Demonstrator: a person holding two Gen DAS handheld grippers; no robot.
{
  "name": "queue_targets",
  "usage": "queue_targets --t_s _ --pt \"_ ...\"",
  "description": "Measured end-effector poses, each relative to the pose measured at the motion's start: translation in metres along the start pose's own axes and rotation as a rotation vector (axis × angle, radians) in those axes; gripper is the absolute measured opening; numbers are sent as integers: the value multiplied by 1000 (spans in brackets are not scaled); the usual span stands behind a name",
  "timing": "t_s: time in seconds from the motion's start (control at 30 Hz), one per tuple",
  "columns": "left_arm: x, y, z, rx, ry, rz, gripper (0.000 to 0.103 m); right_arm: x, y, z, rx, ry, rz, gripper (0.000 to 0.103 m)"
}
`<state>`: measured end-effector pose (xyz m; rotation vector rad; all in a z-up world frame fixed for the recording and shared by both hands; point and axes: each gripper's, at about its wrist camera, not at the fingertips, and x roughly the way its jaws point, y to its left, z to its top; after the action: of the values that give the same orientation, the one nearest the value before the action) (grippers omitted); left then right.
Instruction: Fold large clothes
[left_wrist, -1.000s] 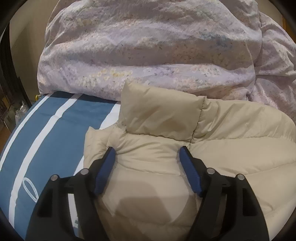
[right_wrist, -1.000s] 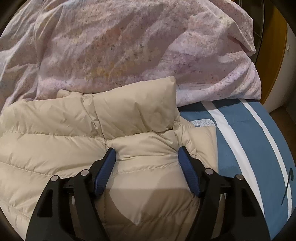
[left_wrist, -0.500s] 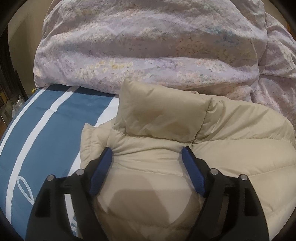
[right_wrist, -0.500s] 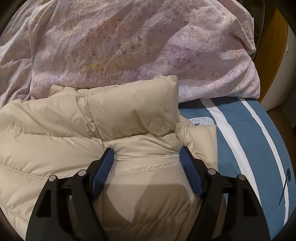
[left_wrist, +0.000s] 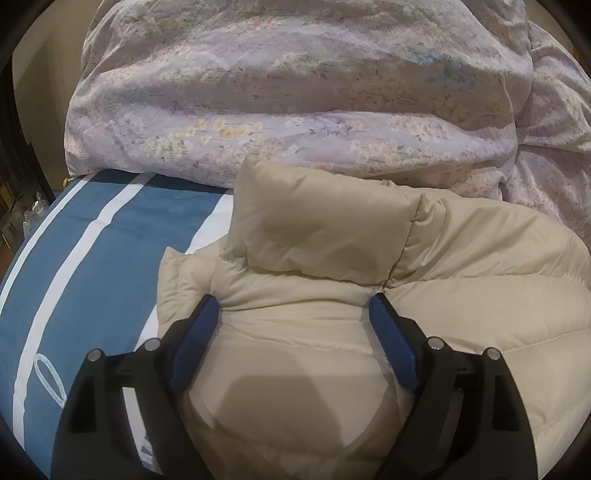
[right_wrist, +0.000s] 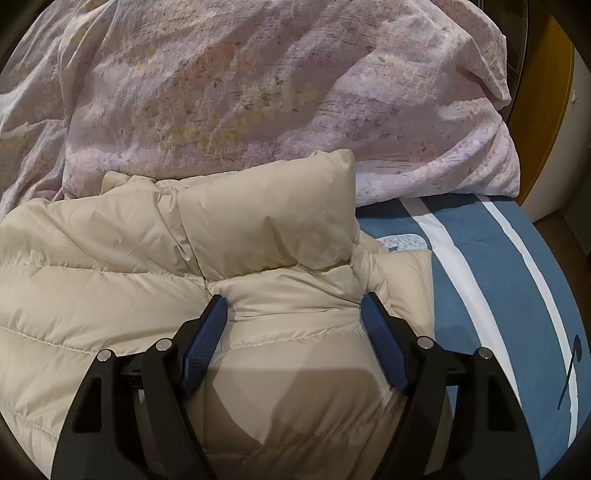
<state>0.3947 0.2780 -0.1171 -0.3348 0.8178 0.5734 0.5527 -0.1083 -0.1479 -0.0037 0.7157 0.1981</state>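
A rumpled lilac floral duvet (left_wrist: 295, 92) is heaped right behind the beige puffer jacket (left_wrist: 325, 236), touching its collar. My left tongs (left_wrist: 293, 314) and right tongs (right_wrist: 293, 308) both lie low over the jacket, spread wide, padding bulging between their blue pads (right_wrist: 205, 347); neither pinches it. The jacket lies on a blue, white-striped bedsheet (left_wrist: 92, 251).

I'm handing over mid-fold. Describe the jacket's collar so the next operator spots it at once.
Start at the bed's blue-and-white striped cover, below the heaped lilac floral duvet. On it lies the beige puffer jacket. Its collar is the smooth, unquilted padded band standing up against the duvet, just beyond both grippers' open blue fingers.
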Motion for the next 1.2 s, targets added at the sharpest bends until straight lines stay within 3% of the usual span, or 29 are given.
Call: queue_targets --t_s 0.53,0.67,0.8,0.93,1.2 --pt "-4 1 -4 -15 -13 -1 85 -2 -3 2 14 -5 33 79" --pt "-25 9 -11 -50 0 -21 84 -36 -15 -7 28 -4 82 80" --pt "-58 31 -27 -79 -12 -37 84 -77 -41 -26 95 -23 142 89" --pt "-82 63 -56 -142 12 -62 84 -84 -65 -49 177 59 234 90" --pt "-90 100 -91 -299 105 -211 79 -72 -85 -81 292 191 362 90"
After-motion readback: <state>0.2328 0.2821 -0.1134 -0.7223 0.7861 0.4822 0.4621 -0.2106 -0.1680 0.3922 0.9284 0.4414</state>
